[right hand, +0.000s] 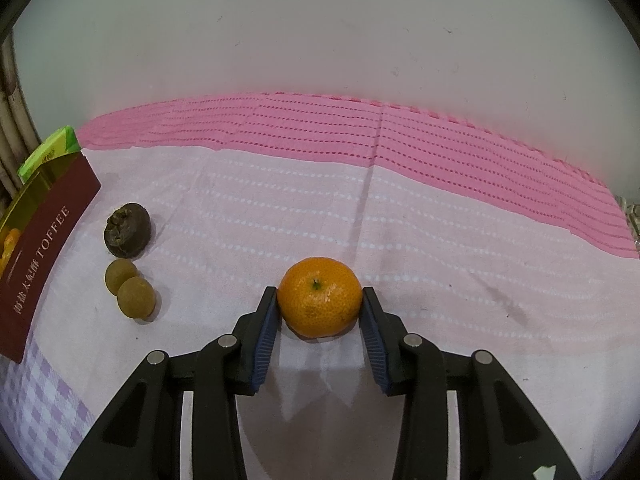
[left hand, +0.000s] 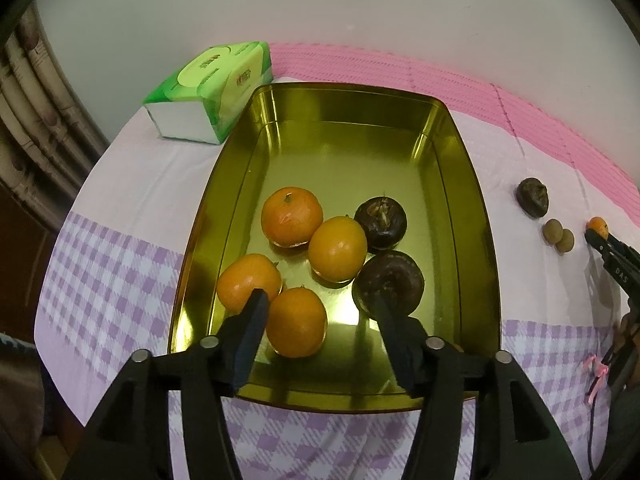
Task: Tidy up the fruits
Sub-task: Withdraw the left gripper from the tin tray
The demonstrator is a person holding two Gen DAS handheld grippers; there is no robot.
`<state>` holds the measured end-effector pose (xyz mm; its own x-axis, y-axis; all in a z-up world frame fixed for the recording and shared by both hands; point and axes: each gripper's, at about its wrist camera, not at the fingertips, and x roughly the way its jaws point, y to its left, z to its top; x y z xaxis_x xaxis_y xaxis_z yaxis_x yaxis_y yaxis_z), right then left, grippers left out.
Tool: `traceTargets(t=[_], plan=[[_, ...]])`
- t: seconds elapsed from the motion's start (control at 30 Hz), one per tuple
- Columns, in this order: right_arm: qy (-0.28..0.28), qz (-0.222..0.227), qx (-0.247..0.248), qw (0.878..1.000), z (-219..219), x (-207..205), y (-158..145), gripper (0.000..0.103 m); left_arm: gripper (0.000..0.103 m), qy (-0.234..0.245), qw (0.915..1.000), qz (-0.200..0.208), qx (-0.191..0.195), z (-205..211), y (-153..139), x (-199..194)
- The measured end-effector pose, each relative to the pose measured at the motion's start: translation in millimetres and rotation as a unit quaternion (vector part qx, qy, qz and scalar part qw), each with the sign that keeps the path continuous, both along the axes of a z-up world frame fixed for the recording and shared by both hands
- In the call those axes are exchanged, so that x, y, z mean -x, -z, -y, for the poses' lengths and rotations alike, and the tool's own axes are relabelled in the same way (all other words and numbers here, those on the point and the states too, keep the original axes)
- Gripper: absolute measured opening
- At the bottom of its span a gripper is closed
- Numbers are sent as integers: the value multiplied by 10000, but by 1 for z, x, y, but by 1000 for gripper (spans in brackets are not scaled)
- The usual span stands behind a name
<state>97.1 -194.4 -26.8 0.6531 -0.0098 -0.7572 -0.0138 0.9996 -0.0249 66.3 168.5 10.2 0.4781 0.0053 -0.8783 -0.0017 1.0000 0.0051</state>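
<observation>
Left hand-held gripper (left hand: 320,300) angled down, jaws parted, right hand-held gripper (right hand: 320,300) seemingly clamped, angled down.

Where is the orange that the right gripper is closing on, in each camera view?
Left wrist view: orange at far right edge, tiny, at the right gripper tips.
Right wrist view: orange low centre, between the pads.
Shared landmark: two small brown fruits beside it.

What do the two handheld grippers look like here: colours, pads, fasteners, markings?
Both the left gripper and the right gripper are black plastic linkages with round silver pivot pins. Their jaws carry ribbed dark blue pads. Seen from the left wrist, the right gripper bears small white lettering.
</observation>
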Motion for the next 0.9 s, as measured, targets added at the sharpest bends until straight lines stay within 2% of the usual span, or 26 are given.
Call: traceTargets(t=[0.17,0.37,0.67,0.9], plan=[[-27,-14,66,10000,-4,2,-1,38,68,7,10000,77,-50,2,-1,5],[-17,-18,148,9999,-8,2,-1,37,71,8,9994,315,-145,2,-9,13],[59,40,123,9999,-9,3,1,37,78,-314,9946,914,-387,-17,-36,38],[88,48,175,9998,-11,4,2,37,78,-585,9931,968,-324,-33,-42,49]])
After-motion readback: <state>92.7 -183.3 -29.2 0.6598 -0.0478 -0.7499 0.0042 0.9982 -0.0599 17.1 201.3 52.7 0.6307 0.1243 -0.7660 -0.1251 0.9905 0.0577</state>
